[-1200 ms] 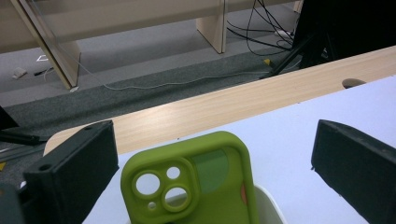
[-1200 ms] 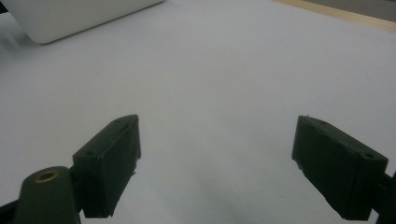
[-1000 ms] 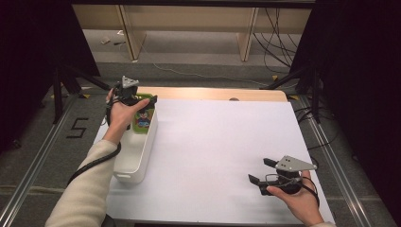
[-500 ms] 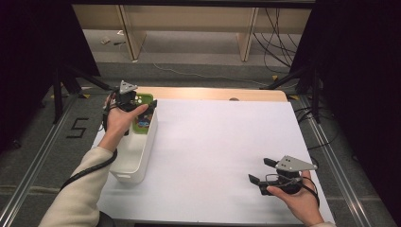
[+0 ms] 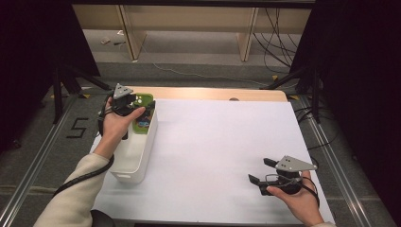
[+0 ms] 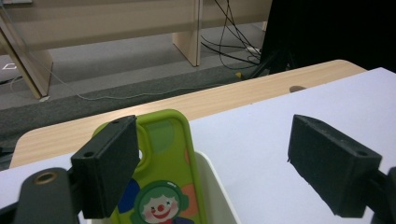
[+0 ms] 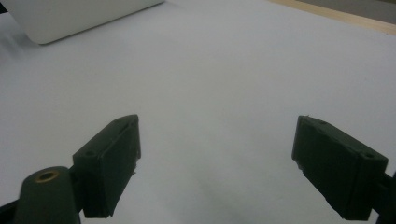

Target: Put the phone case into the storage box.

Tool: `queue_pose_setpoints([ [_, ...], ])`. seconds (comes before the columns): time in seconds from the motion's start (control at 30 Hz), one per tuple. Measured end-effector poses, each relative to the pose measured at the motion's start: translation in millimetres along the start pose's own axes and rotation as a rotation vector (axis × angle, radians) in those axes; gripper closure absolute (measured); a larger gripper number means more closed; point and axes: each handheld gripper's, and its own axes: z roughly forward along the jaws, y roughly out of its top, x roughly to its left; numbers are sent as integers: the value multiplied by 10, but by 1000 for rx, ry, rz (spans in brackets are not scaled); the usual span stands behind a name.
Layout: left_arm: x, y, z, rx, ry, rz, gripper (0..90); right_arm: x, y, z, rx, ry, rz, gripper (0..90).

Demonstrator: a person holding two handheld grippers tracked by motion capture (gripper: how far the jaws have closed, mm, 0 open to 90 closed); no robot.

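A green phone case [image 6: 164, 186] with a clown picture stands tilted in the far end of a white bin [image 5: 134, 158]; in the high view the phone case [image 5: 144, 113] shows beside the hand. My left gripper [image 5: 138, 106] hovers over that end of the bin. The left gripper [image 6: 219, 163] is open and its jaws have just been closing. The case sits close to its left jaw, and the right jaw is well clear of it. My right gripper [image 5: 259, 170] rests low over the white table near the front right, and the right gripper [image 7: 217, 163] is open with nothing between its jaws.
The white sheet [image 5: 222, 142] covers most of the table, with a wooden strip [image 5: 213, 93] along the far edge. The bin's rim [image 6: 219, 196] lies just under the left jaws. Cables [image 5: 279, 28] and shelf legs stand on the floor beyond.
The left hand has shifted a little to the left over the bin's far end, so more of the green case shows. Its jaws stand slightly narrower. The right hand has not moved.
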Motion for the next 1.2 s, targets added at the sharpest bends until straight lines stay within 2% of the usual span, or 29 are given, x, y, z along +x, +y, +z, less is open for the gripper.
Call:
queue_pose_setpoints([
  [0.23, -72, -20, -86, -8, -35, 13, 163, 0, 1, -2, 1, -1, 0, 164],
  [0.4, -121, -39, -141, -13, -51, 31, 162, 0, 1, -2, 0, -1, -1, 164],
  [0.8, -193, -99, -296, -44, -85, 46, 162, 3, 3, -1, 1, -2, 0, 164],
  [1.2, -295, -184, -395, -40, -113, 68, 162, 3, 2, 0, 0, -1, 1, 164],
])
